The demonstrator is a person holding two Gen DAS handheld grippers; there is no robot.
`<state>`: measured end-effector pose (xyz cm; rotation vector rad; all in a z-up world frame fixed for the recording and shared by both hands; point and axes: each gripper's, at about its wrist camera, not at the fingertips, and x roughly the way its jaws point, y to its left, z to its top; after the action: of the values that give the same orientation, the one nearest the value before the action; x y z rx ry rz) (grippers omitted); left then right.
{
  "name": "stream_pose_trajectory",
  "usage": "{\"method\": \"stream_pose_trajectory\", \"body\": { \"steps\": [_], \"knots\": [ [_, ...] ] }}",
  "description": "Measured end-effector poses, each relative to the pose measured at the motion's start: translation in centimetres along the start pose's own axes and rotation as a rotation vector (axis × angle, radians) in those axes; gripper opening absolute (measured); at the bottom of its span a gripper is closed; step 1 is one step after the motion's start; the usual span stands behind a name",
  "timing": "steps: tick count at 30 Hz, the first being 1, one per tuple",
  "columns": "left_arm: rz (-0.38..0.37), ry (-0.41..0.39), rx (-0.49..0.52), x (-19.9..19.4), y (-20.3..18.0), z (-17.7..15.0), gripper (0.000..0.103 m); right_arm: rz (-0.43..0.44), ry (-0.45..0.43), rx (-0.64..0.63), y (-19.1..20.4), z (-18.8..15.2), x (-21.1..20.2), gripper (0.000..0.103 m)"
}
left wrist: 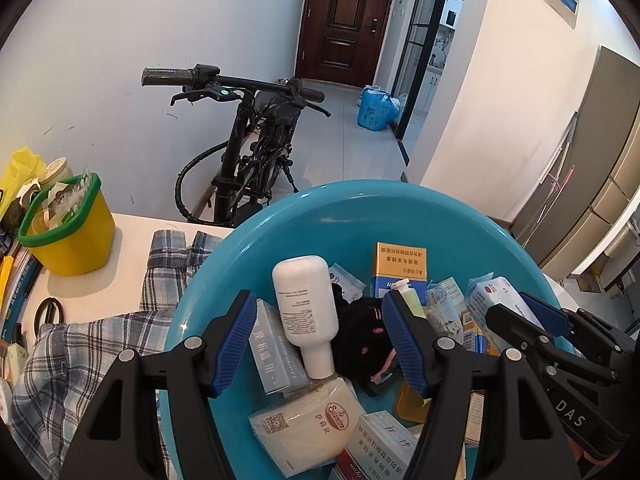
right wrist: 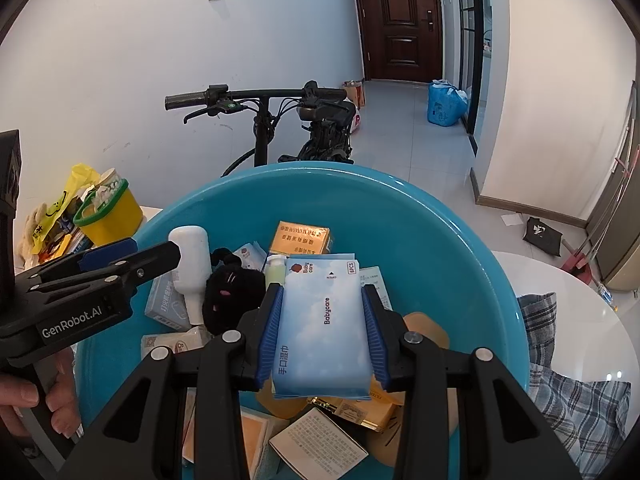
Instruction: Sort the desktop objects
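A blue basin (left wrist: pixel 360 200) holds several boxes, packs and bottles. My left gripper (left wrist: pixel 320 300) hangs over it, open. A white bottle (left wrist: pixel 306 300) lies between its blue pads, which do not touch it. Next to the bottle are a black plush toy (left wrist: pixel 360 332), a grey box (left wrist: pixel 272 352) and a cream pack (left wrist: pixel 308 420). My right gripper (right wrist: pixel 324 292) is shut on a light blue pack of wet wipes (right wrist: pixel 324 320) above the basin (right wrist: pixel 320 184). In the right wrist view the left gripper (right wrist: pixel 148 250) is at the left, held by a hand (right wrist: pixel 24 396).
A yellow bucket (left wrist: pixel 68 232) with a green rim stands at the left on the white table (right wrist: pixel 580 320). A plaid cloth (left wrist: pixel 100 340) lies under and around the basin. Scissors (left wrist: pixel 50 312) lie at the left edge. A bicycle (left wrist: pixel 248 152) leans behind the table.
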<state>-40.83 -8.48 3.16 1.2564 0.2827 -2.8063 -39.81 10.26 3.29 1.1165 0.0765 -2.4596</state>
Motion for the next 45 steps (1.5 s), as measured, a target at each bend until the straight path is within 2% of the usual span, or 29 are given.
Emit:
{"method": "stream_pose_trajectory", "body": {
  "steps": [20, 35, 40, 44, 45],
  "knots": [
    [0.006, 0.008, 0.018, 0.0, -0.2, -0.1, 0.068, 0.006, 0.009, -0.005, 0.1, 0.0, 0.2, 0.038],
    [0.004, -0.037, 0.057, -1.7, -1.4, -0.1, 0.068, -0.013, -0.015, 0.014, -1.0, 0.3, -0.7, 0.038],
    [-0.008, -0.114, 0.071, -3.3, -1.7, 0.1, 0.068, -0.025, -0.062, 0.023, -1.4, 0.6, -2.2, 0.038],
    [-0.010, -0.277, 0.113, -6.3, -2.4, 0.0, 0.069, -0.043, -0.126, 0.028, -1.5, 1.0, -4.1, 0.038],
    [-0.012, -0.322, 0.124, -7.1, -2.6, 0.0, 0.076, -0.048, -0.142, 0.027, -1.5, 1.0, -4.6, 0.038]
  ]
}}
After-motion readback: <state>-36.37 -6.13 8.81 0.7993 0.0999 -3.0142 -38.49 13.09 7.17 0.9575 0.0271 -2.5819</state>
